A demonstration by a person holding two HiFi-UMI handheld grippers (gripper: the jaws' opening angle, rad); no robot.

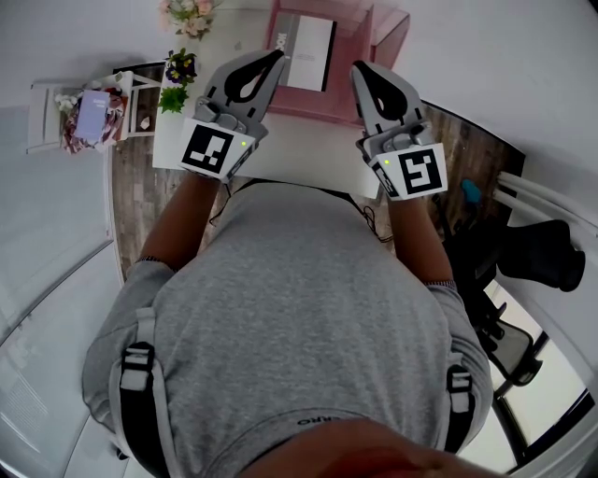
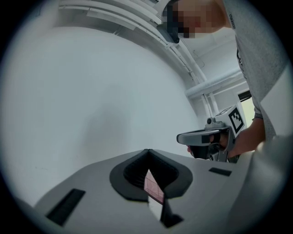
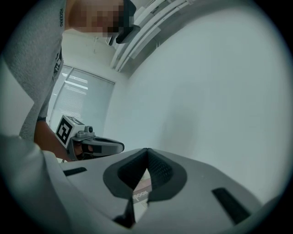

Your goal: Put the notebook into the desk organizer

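The pink desk organizer (image 1: 388, 33) stands at the far side of the white desk (image 1: 299, 149). A grey and white notebook (image 1: 306, 49) rests inside it. My left gripper (image 1: 277, 56) is held over the desk just left of the notebook, jaws shut and empty. My right gripper (image 1: 359, 67) hovers to the notebook's right, also shut with nothing in it. In the left gripper view the closed jaws (image 2: 147, 151) point up at the wall, and a sliver of the pink organizer (image 2: 153, 187) shows through them. The right gripper view shows its closed jaws (image 3: 147, 150) and a bit of the notebook (image 3: 139, 192).
A small potted plant (image 1: 177, 79) and a bouquet (image 1: 187, 14) stand at the desk's left far corner. A white shelf unit (image 1: 56, 112) with a purple item is further left. A black chair (image 1: 537, 252) stands to the right.
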